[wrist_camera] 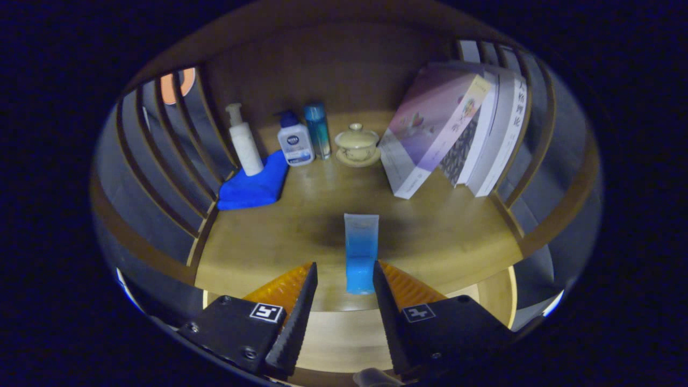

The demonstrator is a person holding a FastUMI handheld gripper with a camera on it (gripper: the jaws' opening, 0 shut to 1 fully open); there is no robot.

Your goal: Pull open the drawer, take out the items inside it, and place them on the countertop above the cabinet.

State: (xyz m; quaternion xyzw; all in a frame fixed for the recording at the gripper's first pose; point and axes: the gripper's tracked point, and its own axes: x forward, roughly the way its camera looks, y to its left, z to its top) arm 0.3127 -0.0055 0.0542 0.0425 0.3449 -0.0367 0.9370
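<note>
Gripper (344, 277) fingers are standing parted over the near edge of a wooden countertop (430, 236), with a blue tube (360, 252) standing upright between and just ahead of the tips. Neither finger is pressing on the tube: a clear gap is showing on the left side, while the right fingertip is sitting just beside it, and whether it is touching cannot be told. Farther back on the counter, a row of toiletries is lining the wooden back wall: a white pump bottle (244, 141) is standing on the far corner of a folded blue cloth (254, 185) at the left, a squat white bottle with a blue cap (294, 141) is standing just right of it, and a slim blue bottle (317, 129) is rising beside that. A lidded ceramic cup on its saucer (357, 144) is resting near the middle. To the right, several books (457, 131) are leaning together against the slatted side of the shelf. Curved wooden slats (161, 150) are framing the counter on both sides.
</note>
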